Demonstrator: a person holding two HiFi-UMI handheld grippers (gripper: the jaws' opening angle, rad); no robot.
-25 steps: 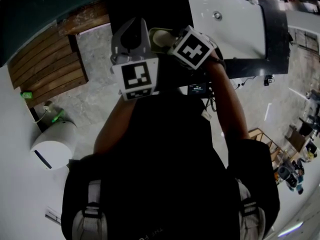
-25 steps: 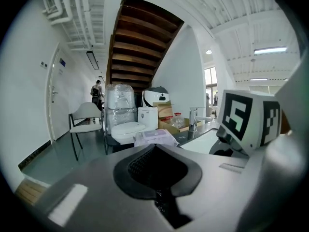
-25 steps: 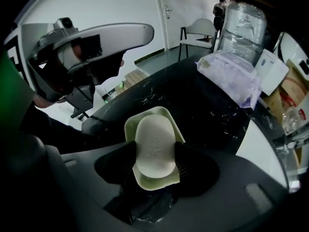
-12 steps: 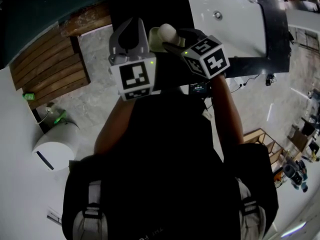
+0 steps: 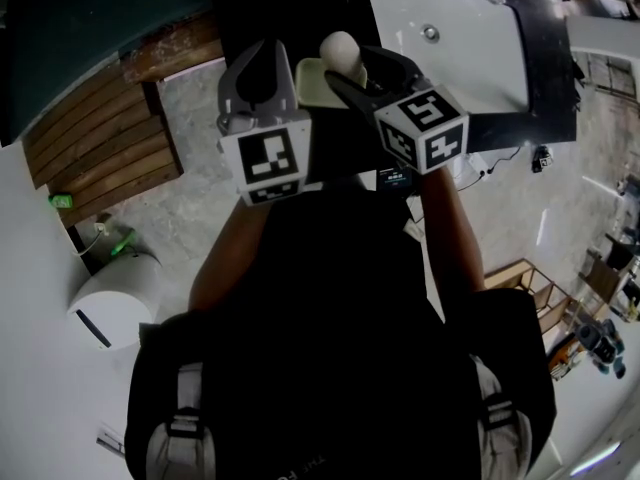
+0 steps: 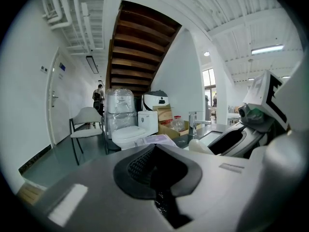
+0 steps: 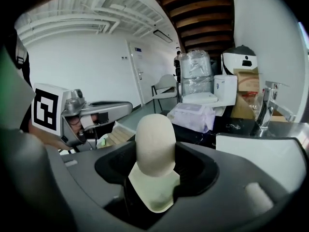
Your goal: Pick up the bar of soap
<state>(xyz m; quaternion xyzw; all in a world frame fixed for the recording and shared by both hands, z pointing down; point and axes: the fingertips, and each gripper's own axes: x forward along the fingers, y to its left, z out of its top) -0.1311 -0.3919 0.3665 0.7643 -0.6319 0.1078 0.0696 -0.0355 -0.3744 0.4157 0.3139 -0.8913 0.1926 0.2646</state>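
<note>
The bar of soap (image 5: 340, 50) is a cream oval, and my right gripper (image 5: 350, 68) is shut on it, holding it upright above a pale soap dish (image 5: 311, 81). In the right gripper view the soap (image 7: 154, 141) stands between the dark pads (image 7: 193, 166), with the dish (image 7: 155, 195) below it. My left gripper (image 5: 262, 68) hovers just left of the dish, its jaws shut on nothing. The left gripper view (image 6: 154, 175) shows its jaws together, with the soap (image 6: 199, 146) off to the right.
A white sink basin (image 5: 455, 43) is set in a dark counter (image 5: 545, 78) on the right, with a chrome faucet (image 7: 269, 100). A wrapped packet (image 7: 193, 115) lies on the counter. Wooden steps (image 5: 95, 128) and a white bin (image 5: 110, 303) are on the left.
The right gripper, which was down over the dish, has come up and forward with the soap in its jaws, and its marker cube has turned. The left gripper has barely moved.
</note>
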